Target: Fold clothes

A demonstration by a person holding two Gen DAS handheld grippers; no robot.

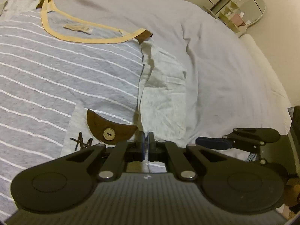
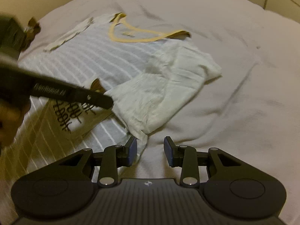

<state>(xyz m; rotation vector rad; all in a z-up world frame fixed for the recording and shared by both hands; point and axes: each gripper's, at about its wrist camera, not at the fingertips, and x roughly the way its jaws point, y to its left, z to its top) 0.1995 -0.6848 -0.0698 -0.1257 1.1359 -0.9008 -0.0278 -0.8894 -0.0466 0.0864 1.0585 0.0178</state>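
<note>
Mirror beyond bed, perhaps.

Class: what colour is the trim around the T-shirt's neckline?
Yellow. The neckline trim on the striped T-shirt shows best in the left wrist view.

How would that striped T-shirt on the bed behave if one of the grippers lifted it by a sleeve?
Probably floppy: the striped T-shirt lies flat and its pale sleeve already bunches in soft creases. It looks thin, so likely light. Lifted by the sleeve, the rest would probably sag and drag across the bed cover rather than rise in one piece.
</note>
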